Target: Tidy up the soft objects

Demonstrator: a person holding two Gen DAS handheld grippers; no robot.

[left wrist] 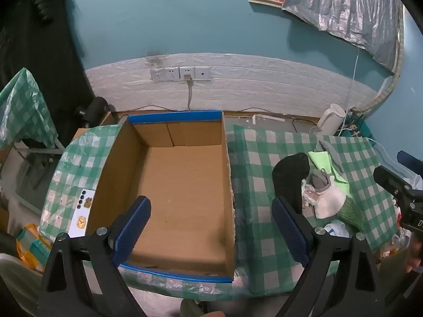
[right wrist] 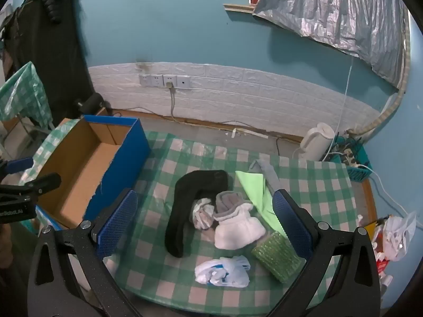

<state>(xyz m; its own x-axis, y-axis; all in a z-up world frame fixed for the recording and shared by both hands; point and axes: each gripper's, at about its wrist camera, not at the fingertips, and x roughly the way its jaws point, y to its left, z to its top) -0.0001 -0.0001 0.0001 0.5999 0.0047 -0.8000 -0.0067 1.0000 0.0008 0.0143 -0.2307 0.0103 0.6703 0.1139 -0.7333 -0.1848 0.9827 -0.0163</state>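
The cardboard box [left wrist: 179, 185] sits empty at the left of the checked counter [left wrist: 264, 153], and the left gripper [left wrist: 211, 227] hangs above its near edge with jaws wide and nothing between them. It is well placed to steady the box wall, or to wait there for a hand-off.

To the right, well apart from the box, the soft things lie in a loose heap: a black sock [right wrist: 185, 211], a white and grey sock [right wrist: 235, 227] touching it, a light green cloth [right wrist: 256, 192] behind, a green sponge-like roll [right wrist: 276, 257], and a crumpled plastic bag [right wrist: 224, 270] nearest the counter's front edge. The right gripper [right wrist: 203, 222] hovers over the heap, jaws spread wide and empty.

The first pick is probably best made on the black sock: it lies at the heap's left edge, and a pinch at its bent middle should lift it free. A small pale bundle under its bend may be cloth or tissue; the view does not settle it.
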